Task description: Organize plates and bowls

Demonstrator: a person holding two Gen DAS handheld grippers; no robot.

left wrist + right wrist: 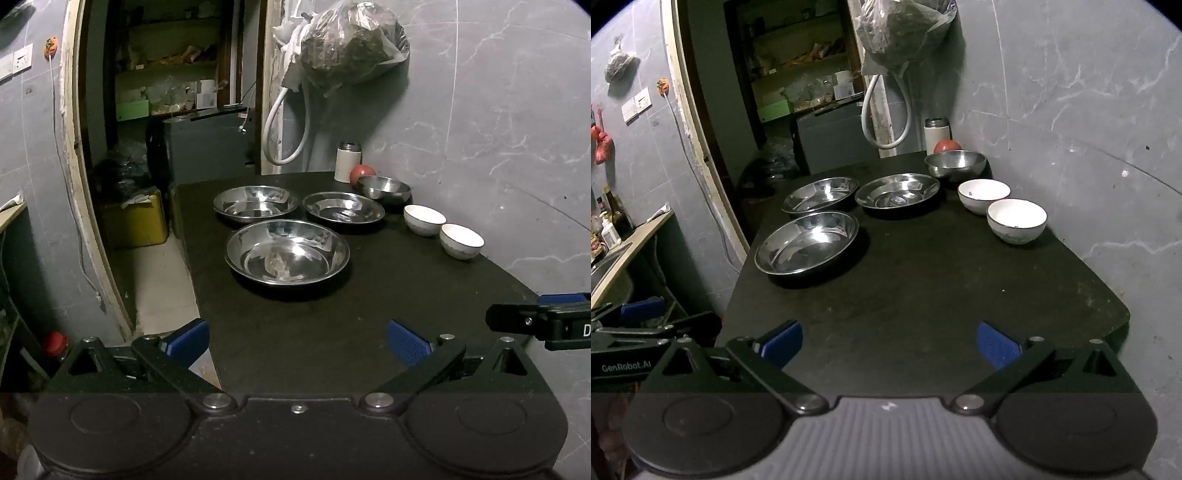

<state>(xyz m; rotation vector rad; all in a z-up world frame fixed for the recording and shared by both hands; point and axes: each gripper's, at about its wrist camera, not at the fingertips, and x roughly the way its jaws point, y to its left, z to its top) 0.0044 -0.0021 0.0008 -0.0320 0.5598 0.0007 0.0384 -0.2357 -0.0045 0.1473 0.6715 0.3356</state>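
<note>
Nearest the lens: left gripper (297, 341) at the bottom of the left wrist view, jaws spread wide, blue pads well apart, nothing between them, hanging over the near edge of the dark bench (314, 332). Same story in the right wrist view: right gripper (889, 341) released, jaws wide, grasping nothing, touching nothing.

Beyond, mid-frame: nearest steel plate (287, 252) set alone, two more steel plates (255, 202) (343, 207) side by side behind it, none stacked. Upper right of the bench: steel bowl (383, 188) close to the wall, then two white bowls (424, 219) (461, 240) in a row toward the camera, near each other but apart. Behind the steel bowl, a white flask (347, 162) and a red round thing (362, 173), likely fruit.

Judged from the layout: task barely begun, if at all. Every dish separate and single. Left to do: plates nested, bowls gathered, probably the white pair together.
</note>
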